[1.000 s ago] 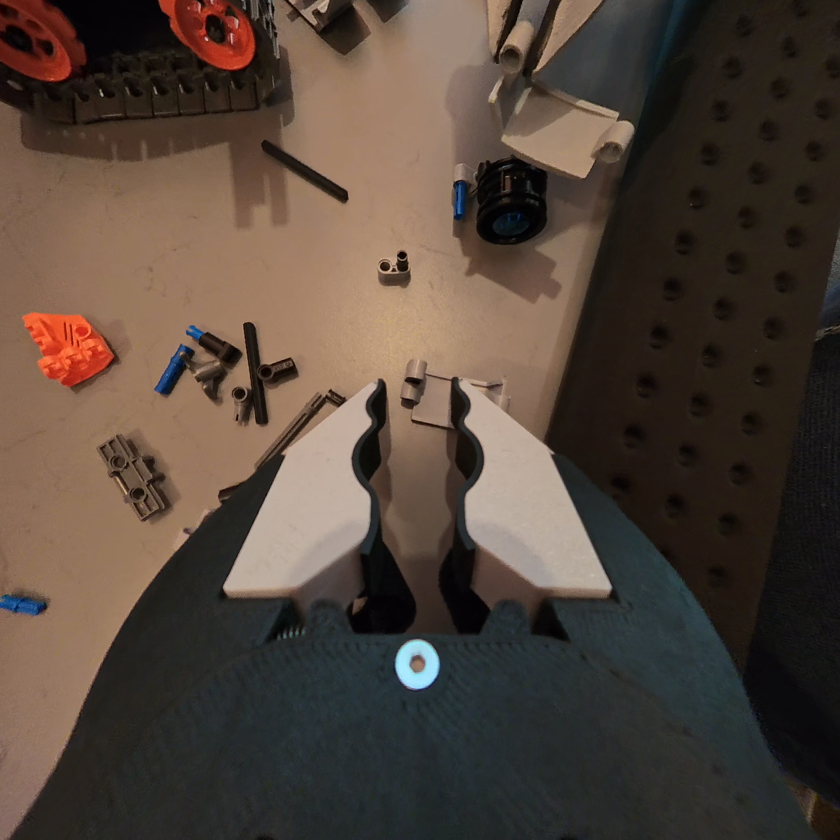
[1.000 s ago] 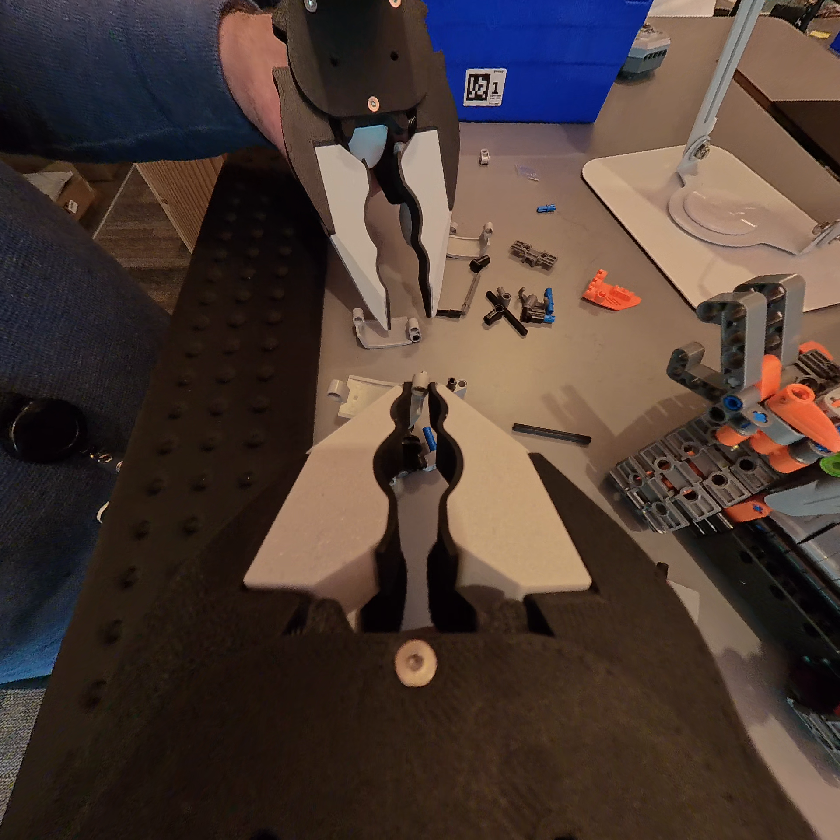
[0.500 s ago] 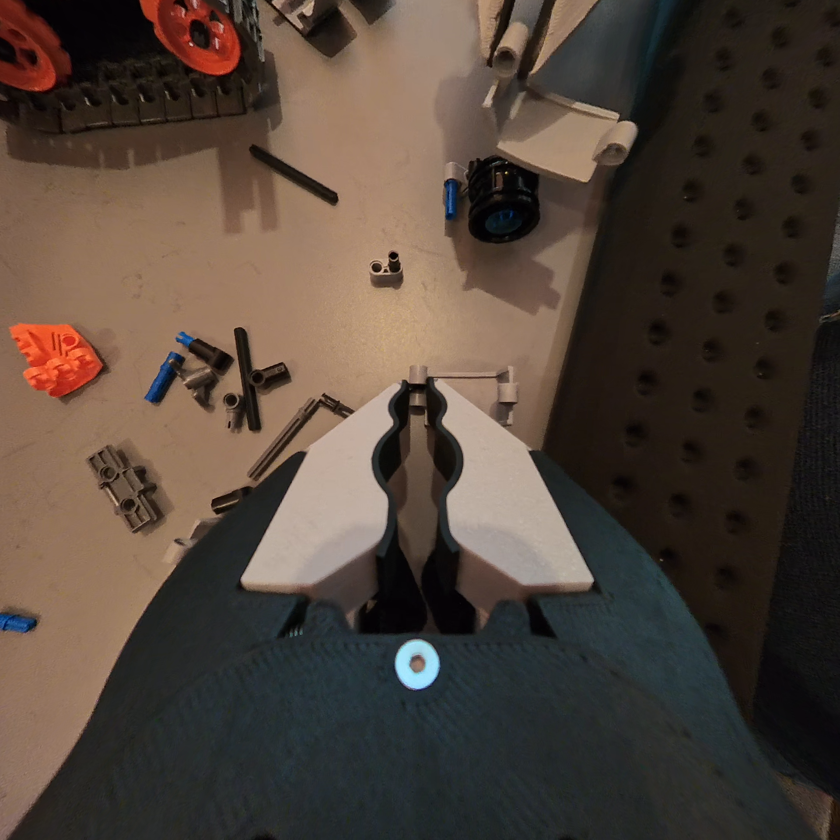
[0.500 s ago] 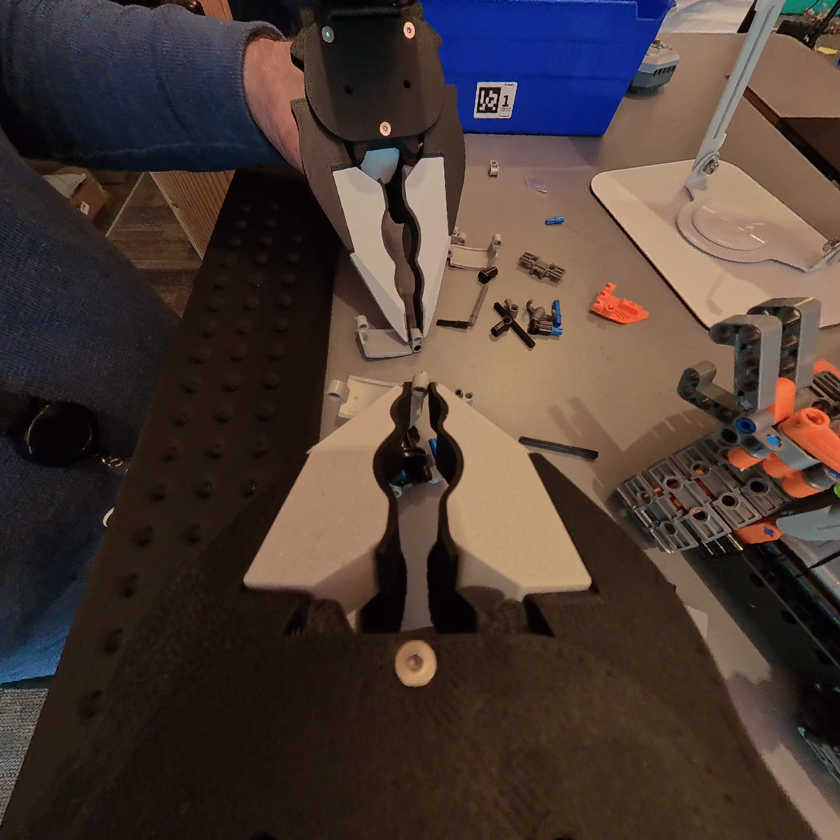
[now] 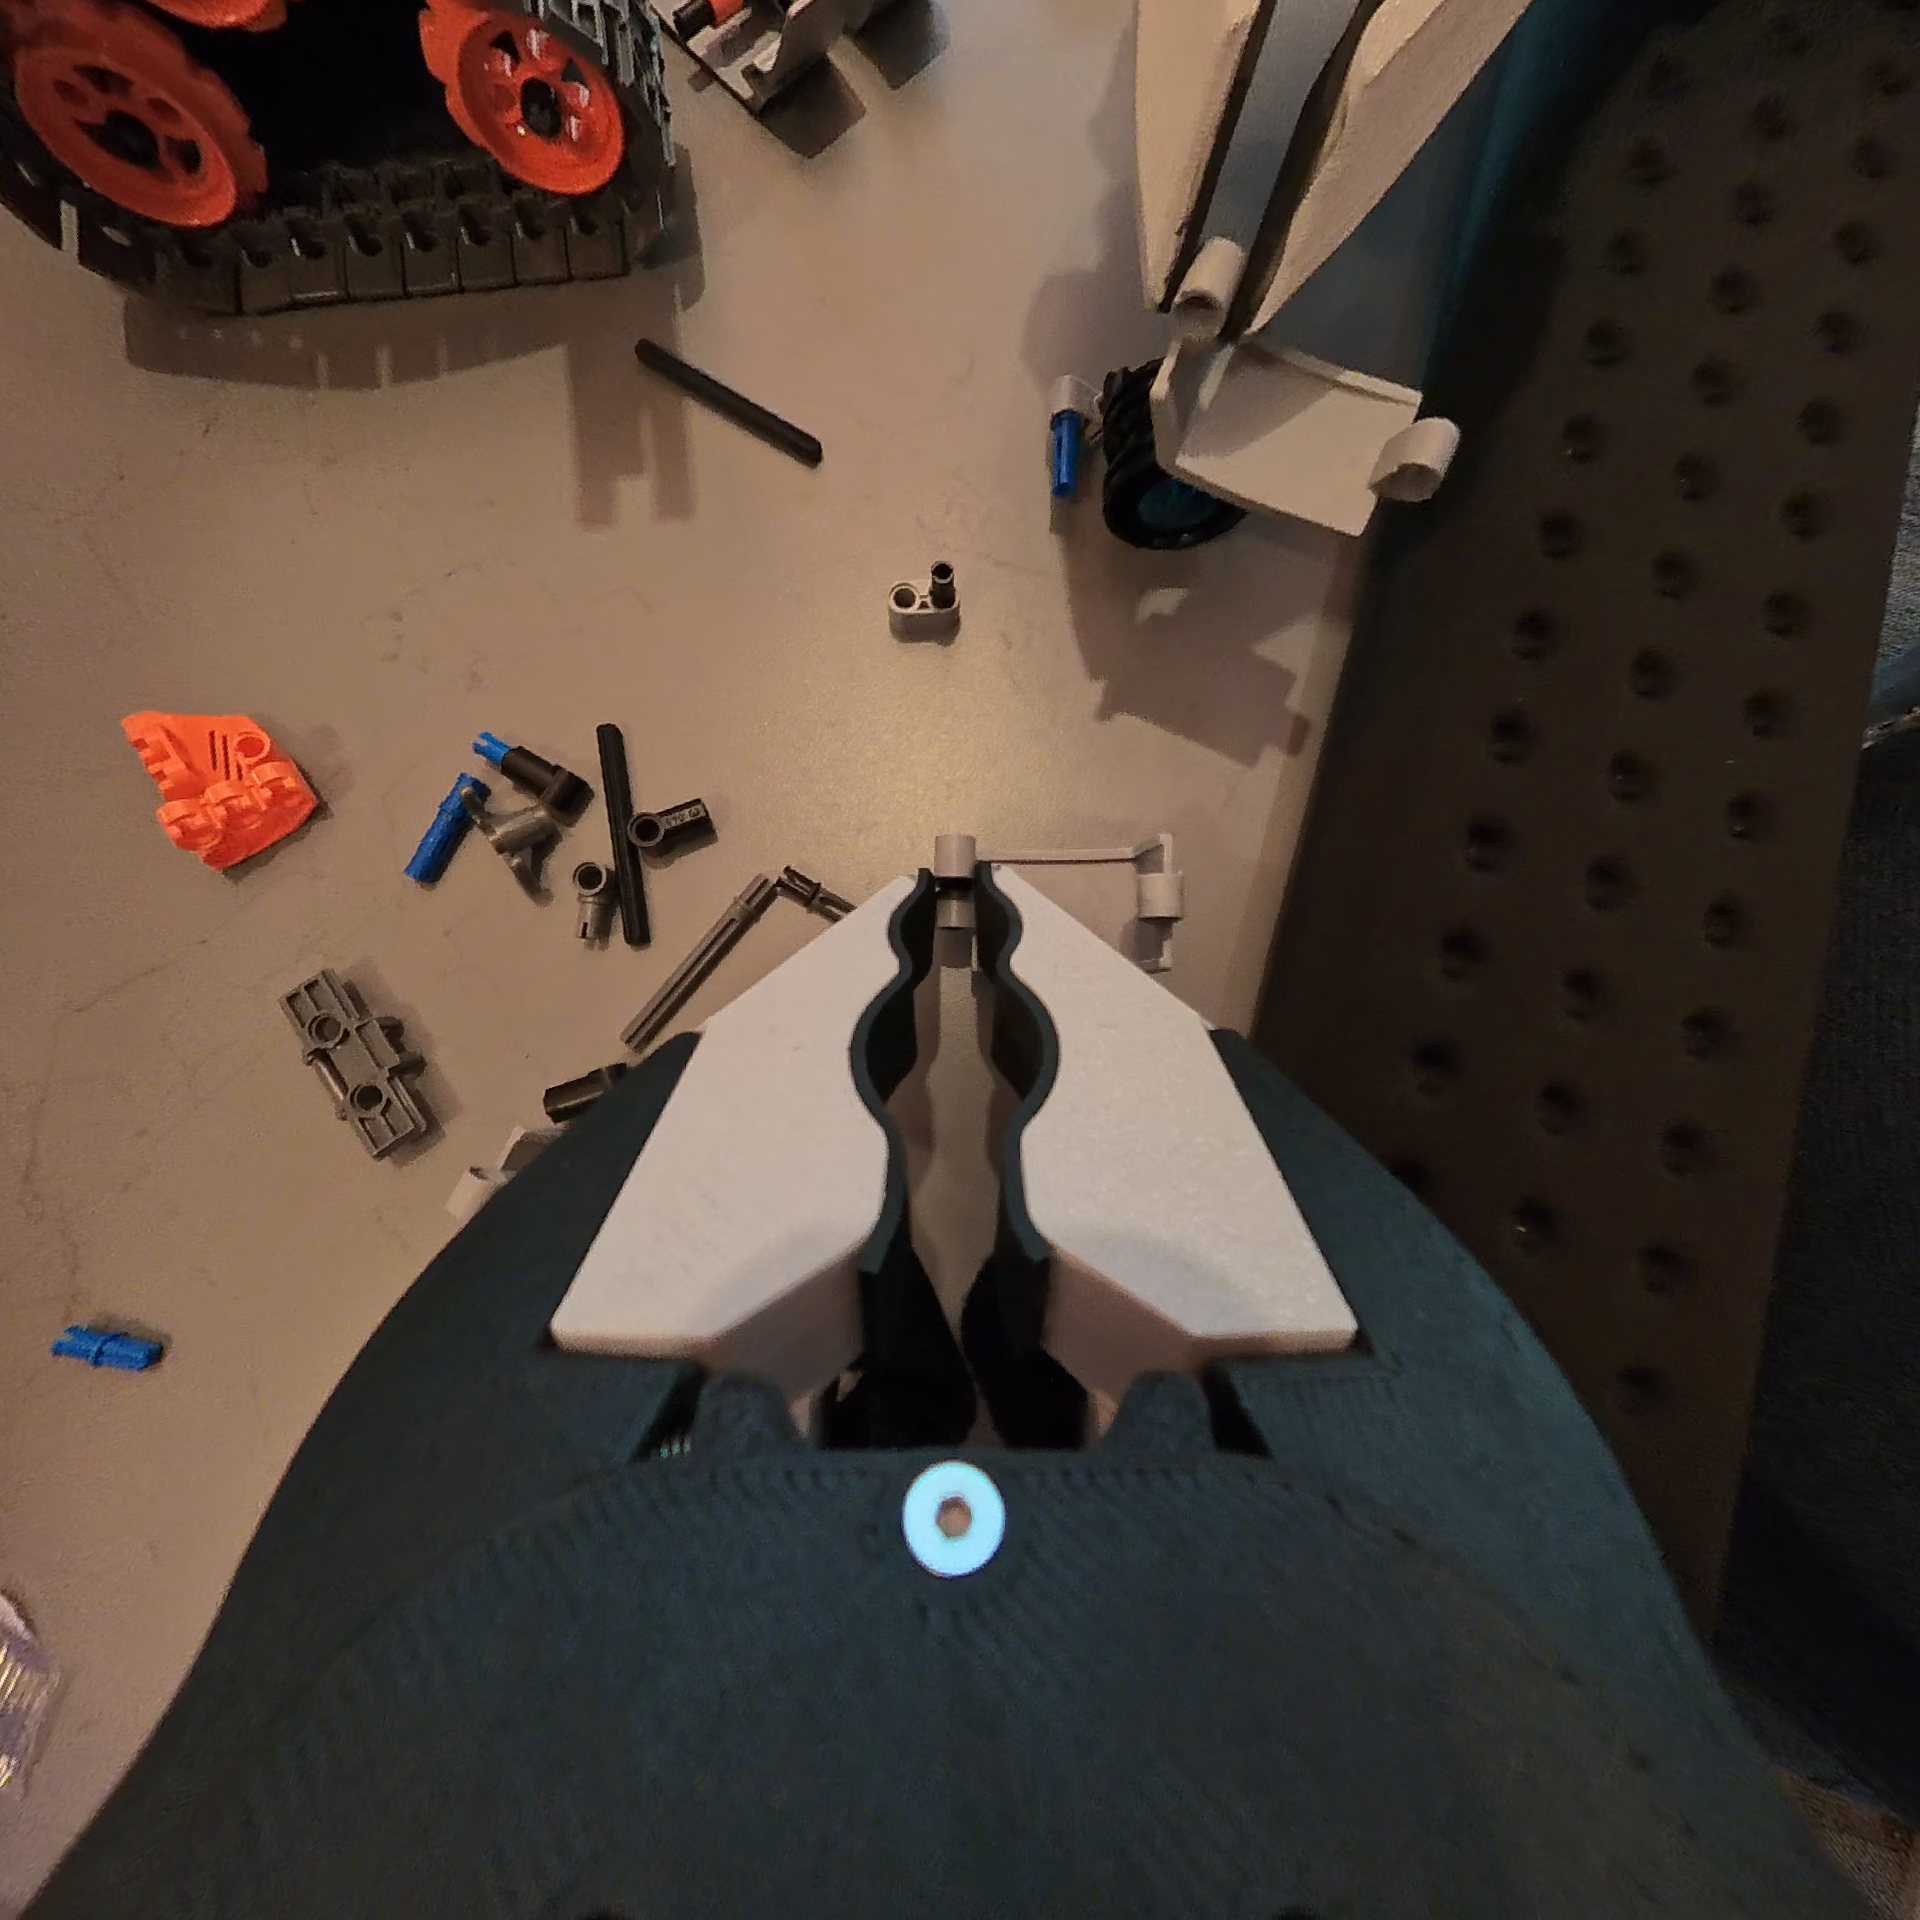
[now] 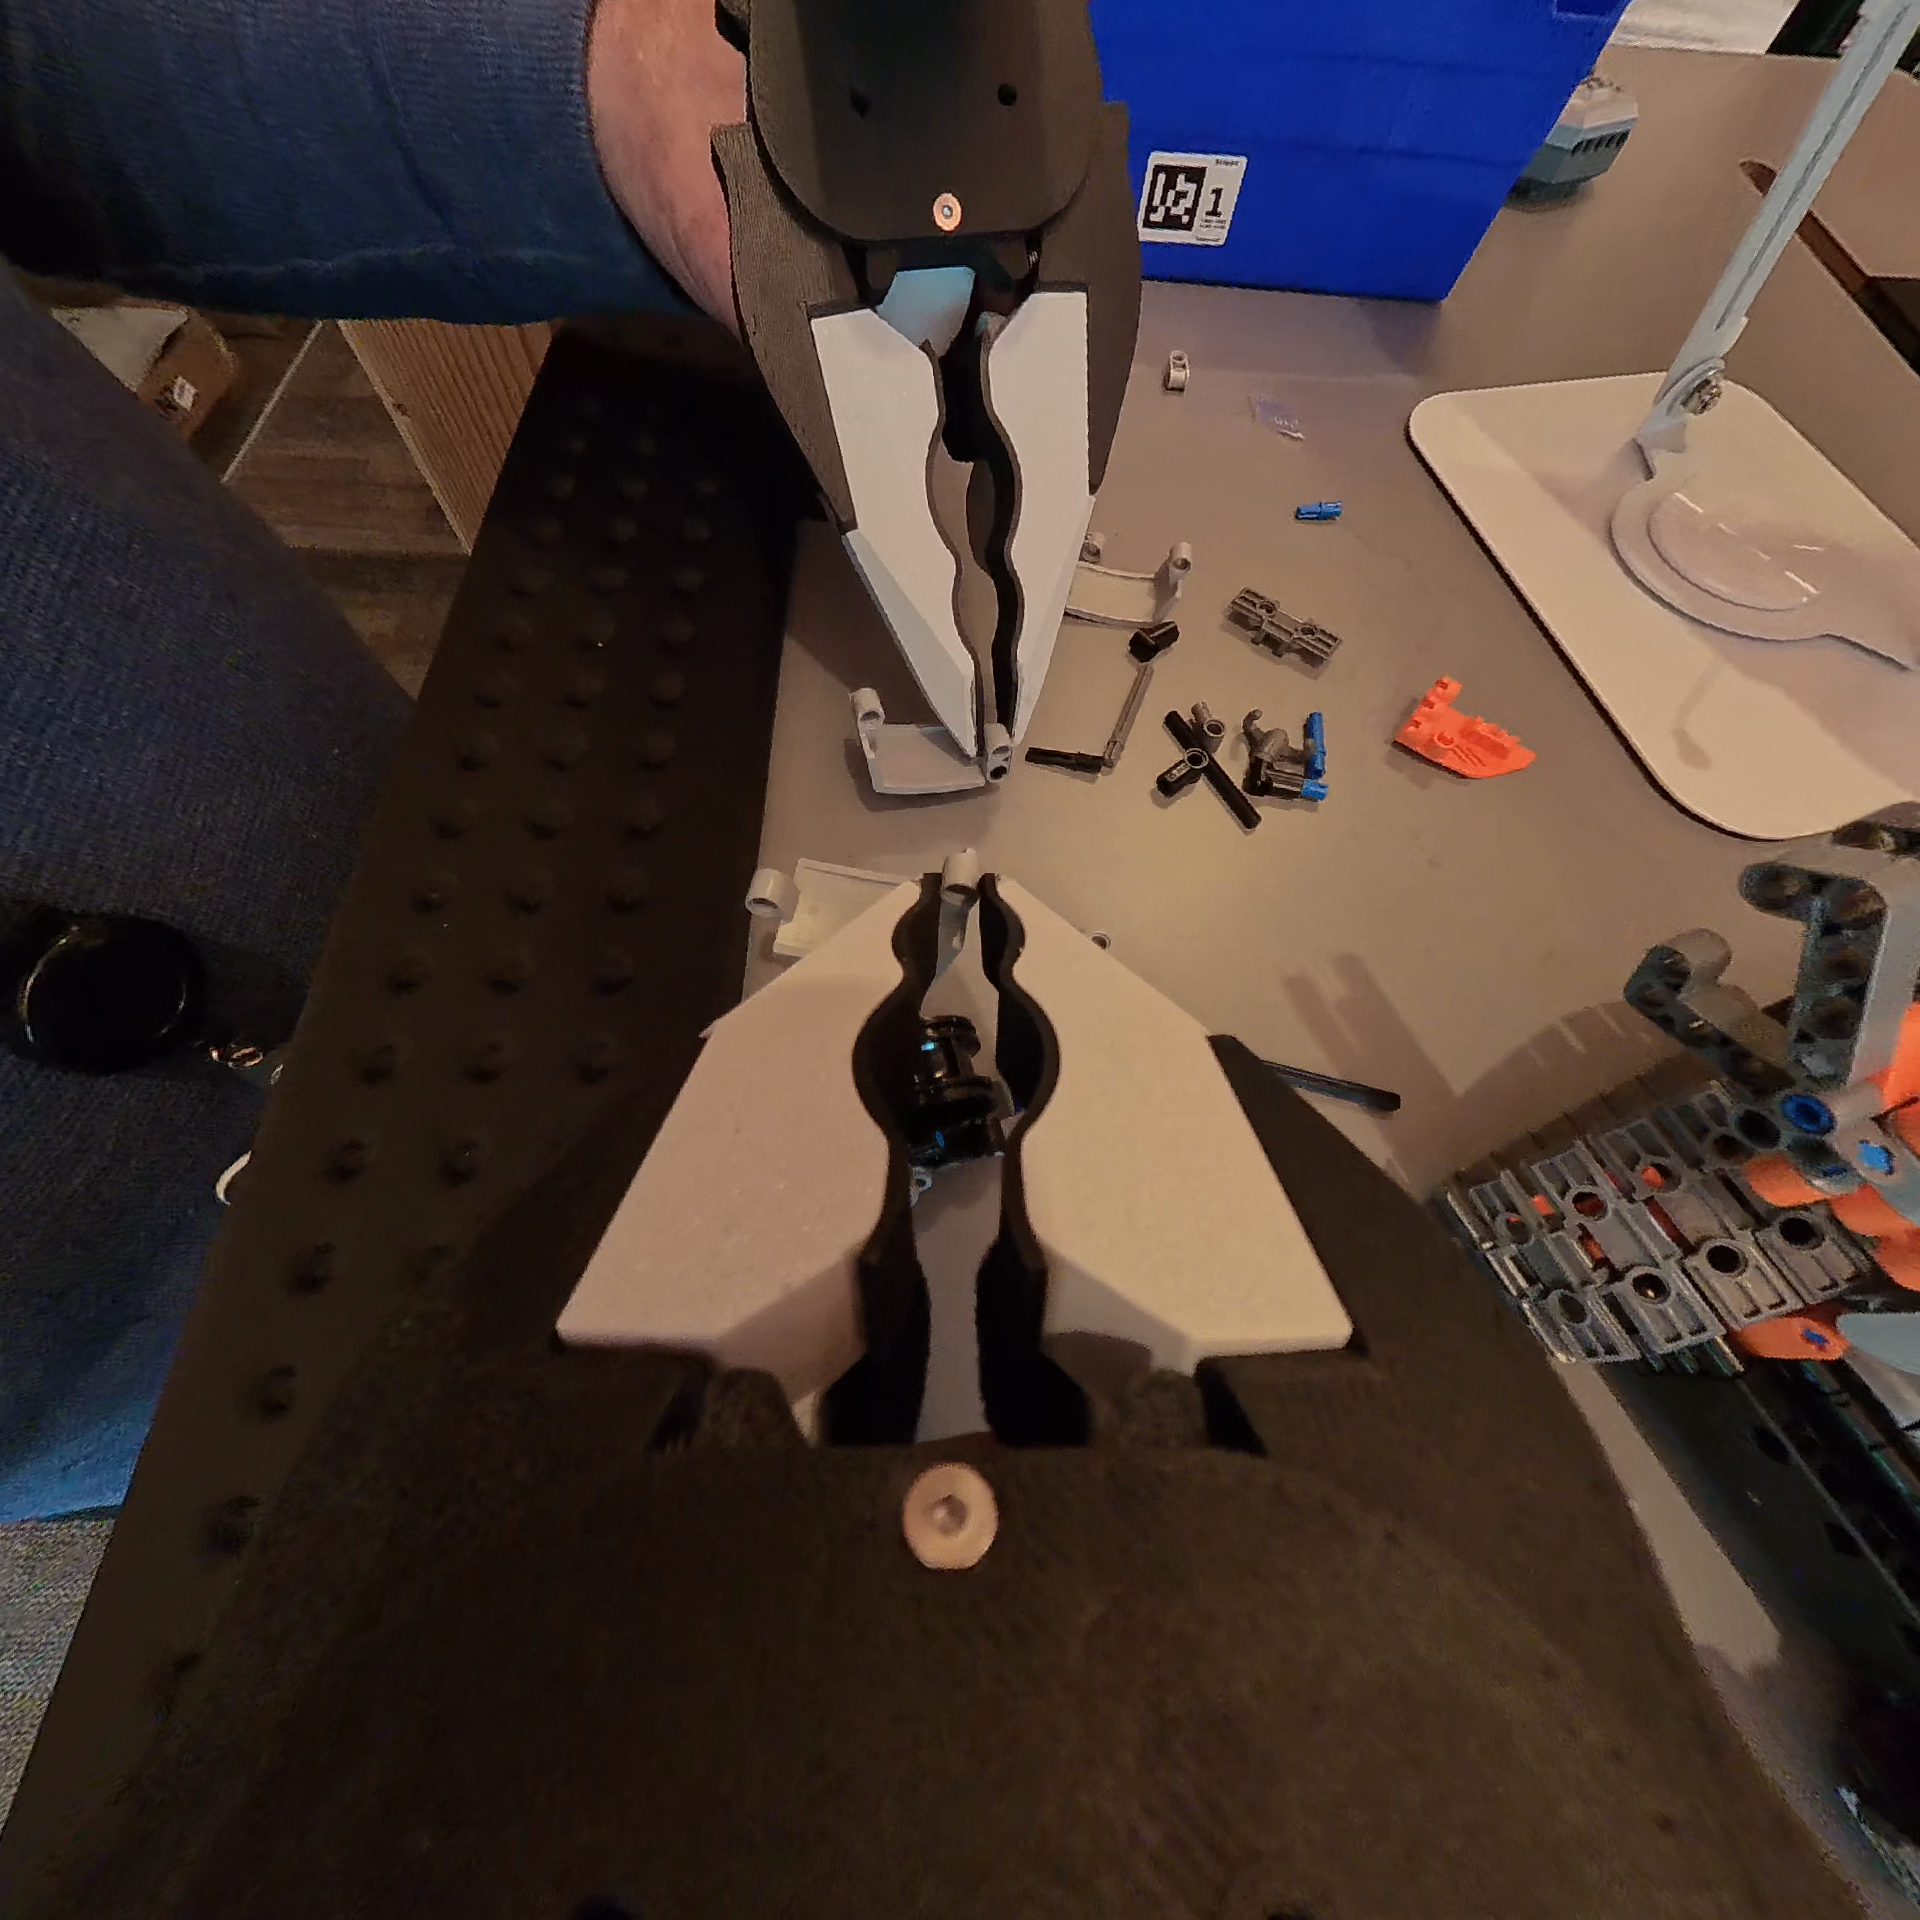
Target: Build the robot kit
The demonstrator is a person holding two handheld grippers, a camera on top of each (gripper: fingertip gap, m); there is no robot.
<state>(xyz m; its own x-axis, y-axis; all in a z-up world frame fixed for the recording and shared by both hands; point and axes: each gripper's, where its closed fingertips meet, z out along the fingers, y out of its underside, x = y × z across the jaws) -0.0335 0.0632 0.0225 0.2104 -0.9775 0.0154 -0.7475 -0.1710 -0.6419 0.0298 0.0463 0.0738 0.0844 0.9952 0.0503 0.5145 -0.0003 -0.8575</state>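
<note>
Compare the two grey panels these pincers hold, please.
The left panel, pinched by the left gripper, lies low at the table; the right panel, in the right gripper, hangs higher, shadowing the surface. The right panel overlaps a black wheel; the left panel doesn't. Both are light grey.

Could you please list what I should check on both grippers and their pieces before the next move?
1. Left gripper shut on the light grey curved plastic panel: ok, it pinches one barrel end.
2. Right gripper shut on the second light grey plastic panel: ok, also by a barrel end.
3. The two panels apart: ok, bare grey table shows between them.
4. Black rubber wheel with a blue hub free of the second panel: cannot tell, the panel overlaps it.
5. Left gripper's panel off the table: cannot tell.
</note>
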